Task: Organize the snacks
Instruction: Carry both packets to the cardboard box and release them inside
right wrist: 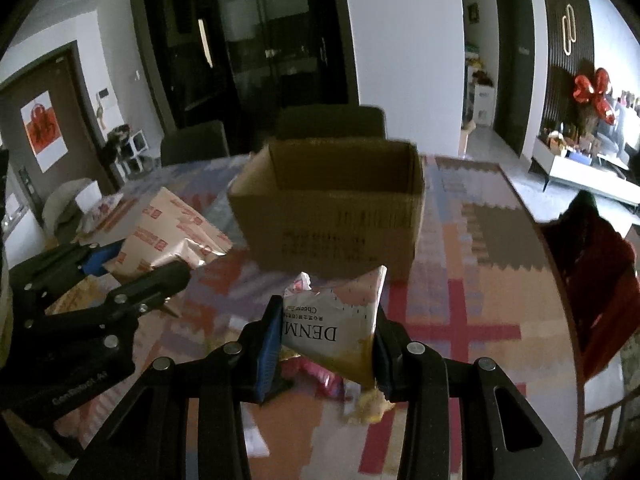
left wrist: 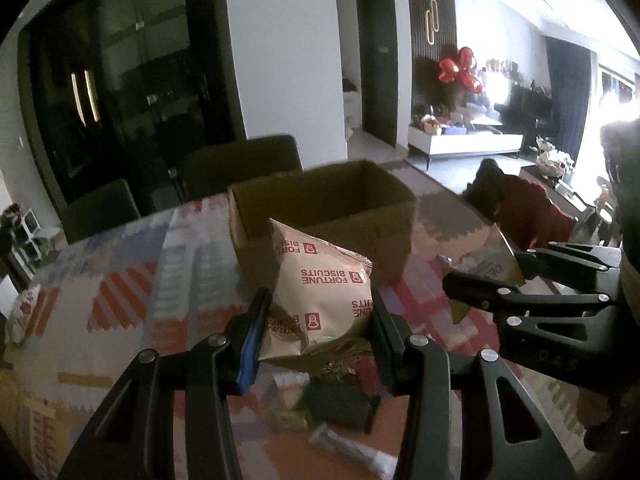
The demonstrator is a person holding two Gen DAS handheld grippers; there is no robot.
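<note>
Left tongs (left wrist: pixel 316 320): clamped on the pink biscuit packet (left wrist: pixel 320 292), raised above the bench (left wrist: pixel 120 280).
Right tongs (right wrist: pixel 326 344): clamped on the white-and-gold snack packet (right wrist: pixel 340 328).
Cardboard box (right wrist: pixel 332 216): open, beyond both packets.

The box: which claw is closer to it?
Hard to call, about equal. The left claw holds biscuits just before the box; the right claw, beside it, holds its packet.

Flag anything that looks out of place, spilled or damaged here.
Nothing stands out. The left gripper holds a biscuit packet, the right gripper a cheese snack packet; the cardboard box stands upright and open on the table.
</note>
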